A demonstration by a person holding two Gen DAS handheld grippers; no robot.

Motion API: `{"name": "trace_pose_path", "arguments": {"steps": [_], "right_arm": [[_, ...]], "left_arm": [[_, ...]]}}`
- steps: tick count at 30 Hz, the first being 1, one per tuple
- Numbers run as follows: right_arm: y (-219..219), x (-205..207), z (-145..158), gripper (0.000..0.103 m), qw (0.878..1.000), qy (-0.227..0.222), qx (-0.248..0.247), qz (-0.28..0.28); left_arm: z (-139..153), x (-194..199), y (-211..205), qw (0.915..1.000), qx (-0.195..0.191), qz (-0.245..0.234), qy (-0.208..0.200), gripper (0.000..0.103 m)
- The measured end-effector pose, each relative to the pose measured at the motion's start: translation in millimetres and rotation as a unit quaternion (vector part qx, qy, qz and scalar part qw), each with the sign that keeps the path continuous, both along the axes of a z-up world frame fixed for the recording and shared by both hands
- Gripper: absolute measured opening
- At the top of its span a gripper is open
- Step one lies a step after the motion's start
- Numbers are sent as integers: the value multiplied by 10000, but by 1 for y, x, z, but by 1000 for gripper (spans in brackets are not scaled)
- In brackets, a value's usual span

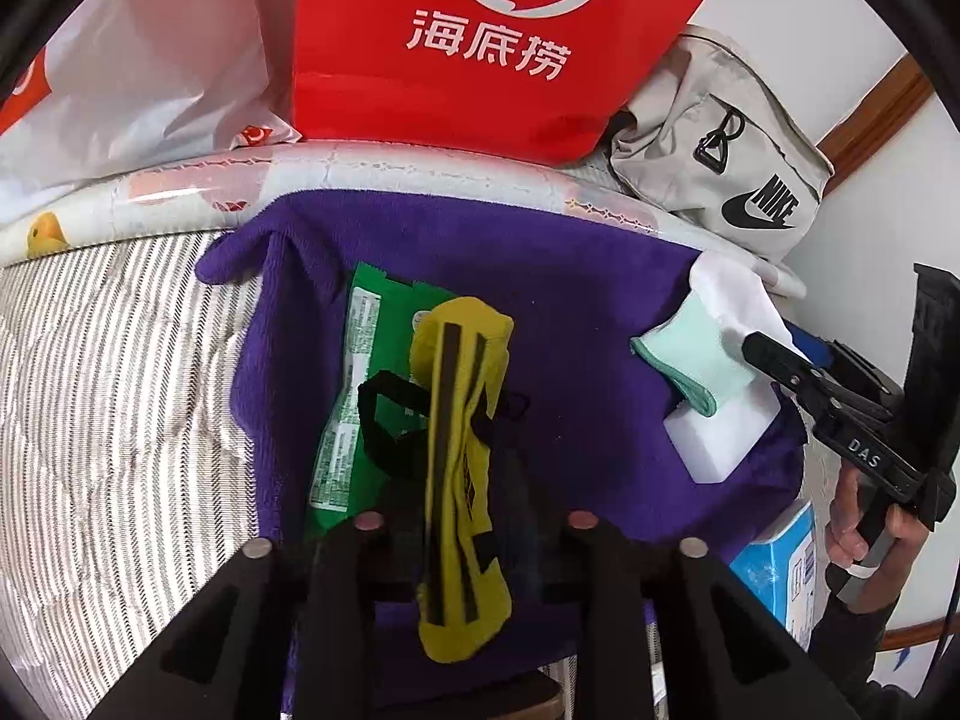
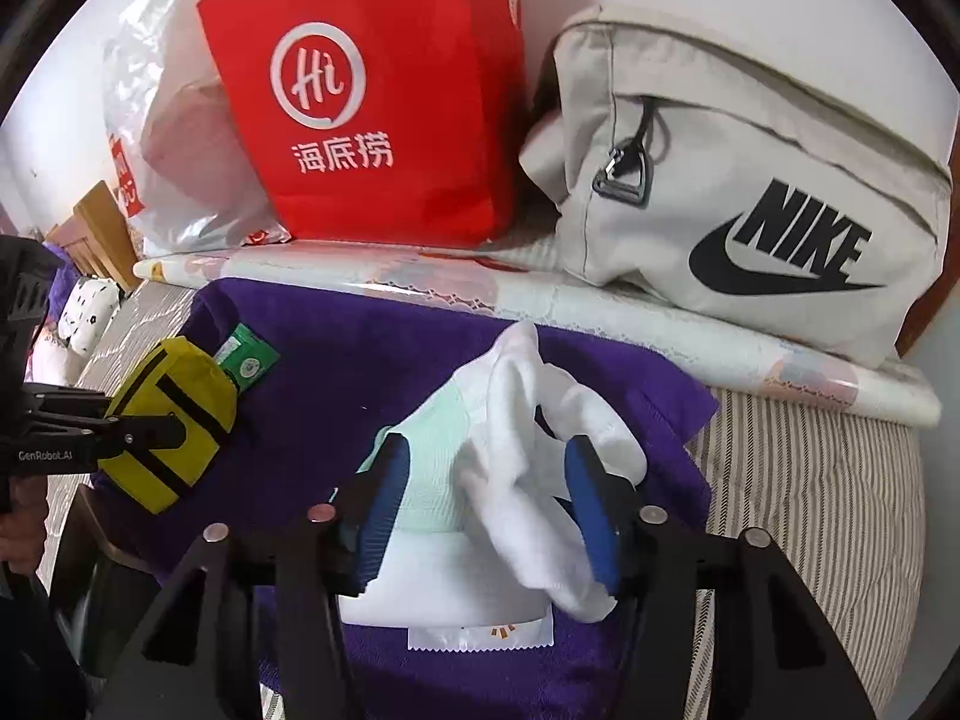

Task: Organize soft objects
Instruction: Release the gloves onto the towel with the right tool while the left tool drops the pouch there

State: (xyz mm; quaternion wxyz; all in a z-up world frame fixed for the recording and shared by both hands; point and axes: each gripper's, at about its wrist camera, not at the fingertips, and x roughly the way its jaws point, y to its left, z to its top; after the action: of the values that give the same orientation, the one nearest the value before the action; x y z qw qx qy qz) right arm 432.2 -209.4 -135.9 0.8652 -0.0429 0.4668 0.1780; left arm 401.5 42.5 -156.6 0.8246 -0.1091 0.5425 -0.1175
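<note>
Two tongs grip: yellow black-striped pouch (image 1: 462, 468), white-and-mint sock (image 2: 510, 462).

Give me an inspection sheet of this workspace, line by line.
Surface: purple towel spread on a striped mattress.
Job's things: yellow pouch in the left tool; white sock in the right tool; white foam block beneath it.
Clutter: green packet, blue box.
Grippers: left shut on pouch; right shut on sock.
Cables: nothing seen.
Surroundings: red bag, Nike bag, plastic bag.
</note>
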Motion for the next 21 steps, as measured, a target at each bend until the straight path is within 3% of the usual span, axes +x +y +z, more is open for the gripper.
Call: {"name": "trace_pose_path", "arguments": {"steps": [2,5,15,21], "right_arm": [[0,-2,4,61,10000,-39,-8,16],[-3,-6,10,63,9999,-116,-84,-32],[-19,-33,35,63,9993,-213,-10,-317],[-21,-69,52,63,9984,-380,39,-405]], "left_arm": [[3,-3,1,9999,105,13,-30,43],[12,-10,5,9985,483,116,-240,56],[42,-41,11,9952,673,211,-680,57],[64,-78,16,9901,657,312,-1202,57]]}}
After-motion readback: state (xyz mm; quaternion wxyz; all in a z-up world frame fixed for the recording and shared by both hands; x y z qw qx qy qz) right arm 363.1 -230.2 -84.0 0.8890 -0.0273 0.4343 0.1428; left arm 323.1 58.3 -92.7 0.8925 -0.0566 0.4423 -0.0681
